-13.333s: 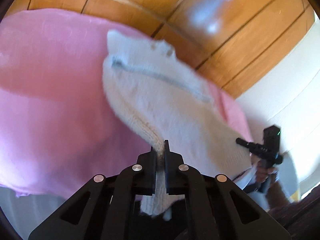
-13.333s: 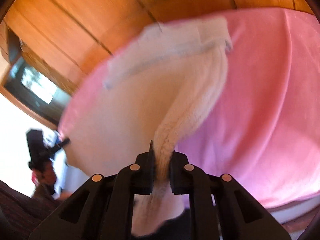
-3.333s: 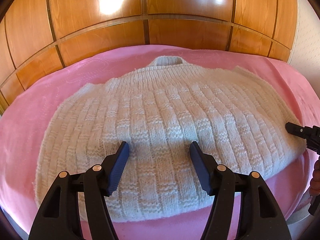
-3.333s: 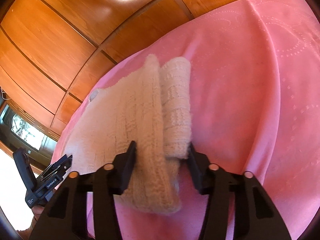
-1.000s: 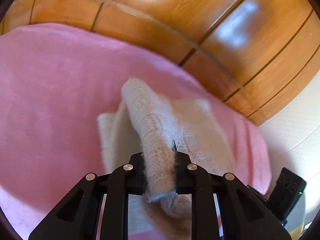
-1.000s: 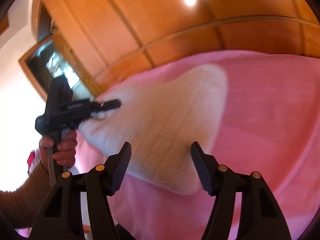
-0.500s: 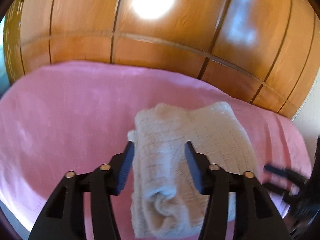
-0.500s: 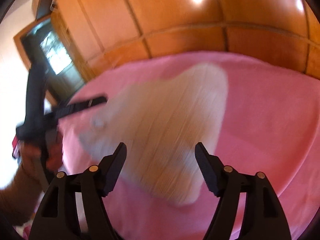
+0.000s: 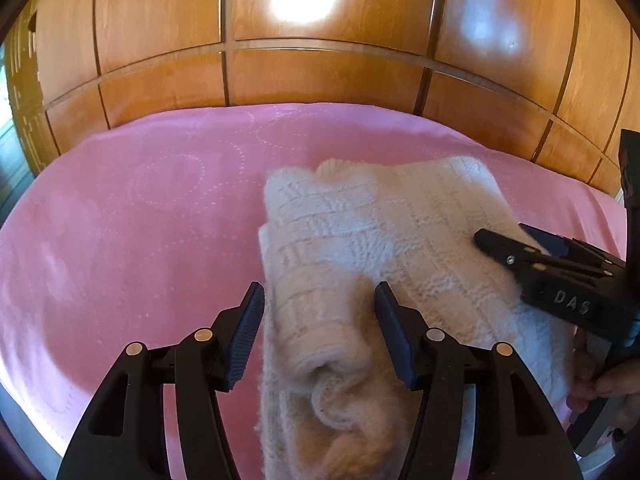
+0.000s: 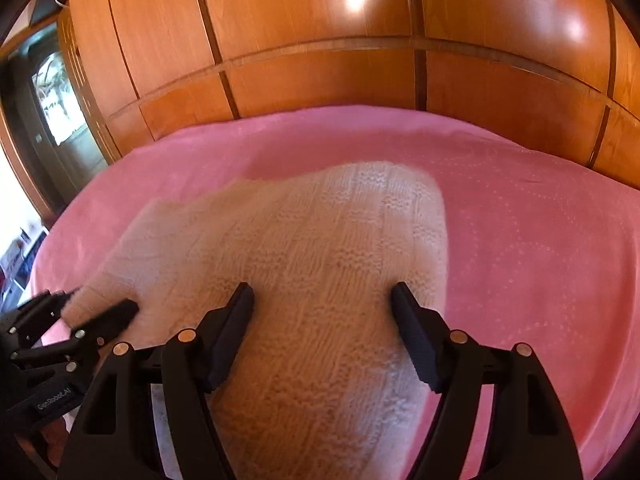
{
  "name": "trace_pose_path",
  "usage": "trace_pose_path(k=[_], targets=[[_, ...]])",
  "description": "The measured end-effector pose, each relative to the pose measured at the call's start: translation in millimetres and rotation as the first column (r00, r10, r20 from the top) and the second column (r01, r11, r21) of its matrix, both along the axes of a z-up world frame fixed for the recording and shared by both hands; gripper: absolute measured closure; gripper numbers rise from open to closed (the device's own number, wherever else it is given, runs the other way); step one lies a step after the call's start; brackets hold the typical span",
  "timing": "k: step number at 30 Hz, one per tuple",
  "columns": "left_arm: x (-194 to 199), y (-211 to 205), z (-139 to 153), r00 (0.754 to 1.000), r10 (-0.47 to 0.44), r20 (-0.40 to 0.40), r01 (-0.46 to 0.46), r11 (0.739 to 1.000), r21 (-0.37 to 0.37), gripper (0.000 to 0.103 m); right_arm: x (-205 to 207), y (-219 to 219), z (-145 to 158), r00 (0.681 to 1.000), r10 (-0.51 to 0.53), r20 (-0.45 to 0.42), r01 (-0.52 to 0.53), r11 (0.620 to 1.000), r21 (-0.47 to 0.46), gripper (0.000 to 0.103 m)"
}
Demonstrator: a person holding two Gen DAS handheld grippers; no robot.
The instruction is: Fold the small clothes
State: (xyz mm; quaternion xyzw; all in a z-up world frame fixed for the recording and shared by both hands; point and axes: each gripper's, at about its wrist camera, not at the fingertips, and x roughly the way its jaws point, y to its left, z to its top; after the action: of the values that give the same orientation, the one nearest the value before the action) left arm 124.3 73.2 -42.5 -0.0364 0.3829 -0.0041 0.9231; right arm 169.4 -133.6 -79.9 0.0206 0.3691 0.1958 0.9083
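Near the front edge of the pink bed point(image 9: 120, 240), the cream knitted sweater point(image 9: 380, 232) is lying folded into a thick bundle. Both the left tool point(image 9: 320, 312) and the right tool point(image 10: 322, 304) are standing open, straddling it without pressing, the left's jaws having just been opening, apparently releasing the finished fold.

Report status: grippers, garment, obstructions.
Left gripper open, just released. Right gripper open. Cream knitted sweater folded on pink bedspread. Nothing in the way.
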Motion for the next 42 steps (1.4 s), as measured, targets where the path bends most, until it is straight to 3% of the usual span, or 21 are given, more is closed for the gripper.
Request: trace_pose_path(k=[3, 7, 14, 17, 18, 21, 24, 26, 28, 31, 36, 39, 42], targets=[[-4, 1, 1, 1.000, 0.013, 0.014, -0.013, 1.000, 0.006, 0.035, -4, -6, 3, 1.000, 0.006, 0.004, -0.006, 1.000, 0.023, 0.026], [-8, 4, 0, 1.000, 0.014, 0.018, -0.014, 1.000, 0.006, 0.030, -1, -14, 8, 1.000, 0.014, -0.014, -0.013, 0.998, 0.065, 0.007], [-9, 10, -5, 1.000, -0.002, 0.012, 0.002, 1.000, -0.029, 0.027, 9, -45, -4, 0.991, 0.049, -0.124, -0.018, 0.971, 0.238, 0.003], [-5, 16, -11, 0.999, -0.034, -0.006, 0.034, 0.996, -0.081, 0.027, 20, -57, -20, 0.969, 0.130, -0.212, -0.041, 0.924, 0.380, 0.003], [-3, 21, -14, 0.999, -0.044, -0.016, 0.042, 0.991, -0.128, 0.027, 25, -59, -27, 0.958, 0.155, -0.241, -0.040, 0.905, 0.424, 0.003], [7, 44, -30, 0.994, -0.086, -0.069, 0.058, 0.939, -0.340, 0.026, 30, -62, -35, 0.949, 0.196, -0.248, -0.054, 0.874, 0.484, 0.002], [14, 67, -49, 0.989, -0.112, -0.096, 0.041, 0.836, -0.547, 0.026, 31, -57, -33, 0.942, 0.224, -0.250, -0.079, 0.871, 0.485, 0.007], [14, 65, -51, 0.986, -0.154, -0.068, 0.089, 0.819, -0.566, 0.037, 30, -56, -31, 0.940, 0.232, -0.248, -0.088, 0.872, 0.481, 0.019], [12, 62, -51, 0.983, -0.177, -0.051, 0.112, 0.794, -0.597, 0.052, 27, -58, -29, 0.943, 0.227, -0.244, -0.081, 0.867, 0.492, 0.038], [7, 58, -47, 0.980, -0.199, -0.008, 0.150, 0.767, -0.624, 0.061, 17, -62, -17, 0.952, 0.224, -0.207, -0.095, 0.864, 0.495, 0.050], [1, 41, -28, 0.970, -0.237, 0.059, 0.213, 0.701, -0.681, 0.064, -7, -78, 10, 0.972, 0.196, -0.128, -0.111, 0.867, 0.487, 0.054], [6, 1, -11, 0.942, -0.321, 0.097, 0.301, 0.683, -0.665, 0.064, -26, -114, 31, 0.989, 0.128, -0.072, -0.076, 0.865, 0.496, 0.055], [19, -52, 1, 0.905, -0.408, 0.122, 0.380, 0.642, -0.666, 0.064, -45, -162, 50, 0.999, 0.037, -0.024, -0.021, 0.876, 0.482, 0.055]])
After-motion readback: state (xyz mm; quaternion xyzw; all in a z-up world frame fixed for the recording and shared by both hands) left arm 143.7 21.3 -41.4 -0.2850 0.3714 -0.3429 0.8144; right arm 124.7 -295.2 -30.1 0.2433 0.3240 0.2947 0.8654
